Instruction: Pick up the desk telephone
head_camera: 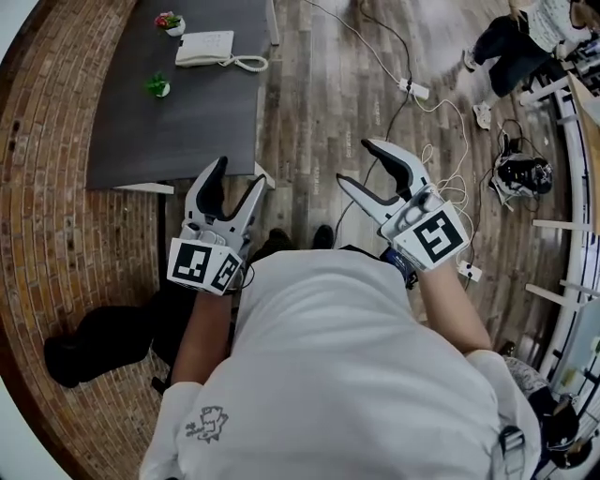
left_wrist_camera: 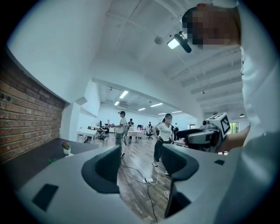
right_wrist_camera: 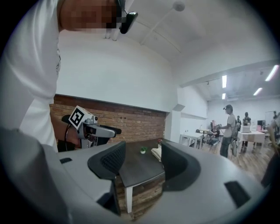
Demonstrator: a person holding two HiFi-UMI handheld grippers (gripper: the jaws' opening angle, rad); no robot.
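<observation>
Dark table (head_camera: 187, 122), desk telephone (head_camera: 204, 48) crosswise

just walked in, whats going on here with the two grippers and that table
A person holds a two-jaw gripper in each hand, close to the body. The left gripper and the right gripper are both open, with nothing between their jaws. The white desk telephone sits untouched at the far end of the dark table, near a pink-flowered plant and a green plant. Neither gripper is at the telephone, so the pickup has not begun.
</observation>
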